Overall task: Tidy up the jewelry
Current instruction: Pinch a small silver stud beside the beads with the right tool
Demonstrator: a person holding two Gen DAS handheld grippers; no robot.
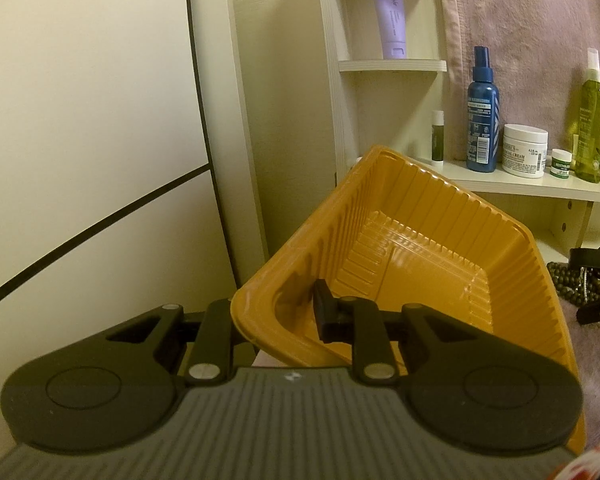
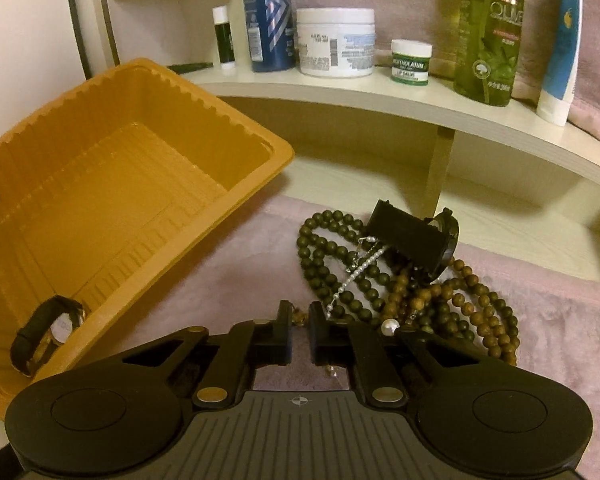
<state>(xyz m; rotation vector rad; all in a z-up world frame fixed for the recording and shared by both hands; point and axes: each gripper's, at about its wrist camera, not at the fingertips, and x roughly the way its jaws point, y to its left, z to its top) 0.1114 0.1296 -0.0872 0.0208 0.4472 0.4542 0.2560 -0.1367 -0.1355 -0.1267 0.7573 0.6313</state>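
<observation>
My left gripper (image 1: 284, 316) is shut on the rim of a yellow ribbed plastic tray (image 1: 440, 248) and holds it tilted up. The tray (image 2: 148, 128) also shows at the left of the right wrist view, with a black-strapped watch (image 2: 46, 334) lying in its near corner. A tangle of jewelry lies on the pink cloth (image 2: 228, 248): dark green beads (image 2: 324, 256), brown beads (image 2: 472, 308), a pearl strand (image 2: 354, 276) and a black watch (image 2: 416, 240). My right gripper (image 2: 300, 320) is nearly closed, with a brown bead between its fingertips at the pile's near edge.
A cream shelf (image 2: 380, 96) behind the pile carries a blue spray bottle (image 2: 266, 16), a white cream jar (image 2: 336, 42), a small green jar (image 2: 411, 62), a green oil bottle (image 2: 488, 32) and a lip balm (image 2: 223, 38). A lilac tube (image 1: 390, 16) stands on an upper shelf.
</observation>
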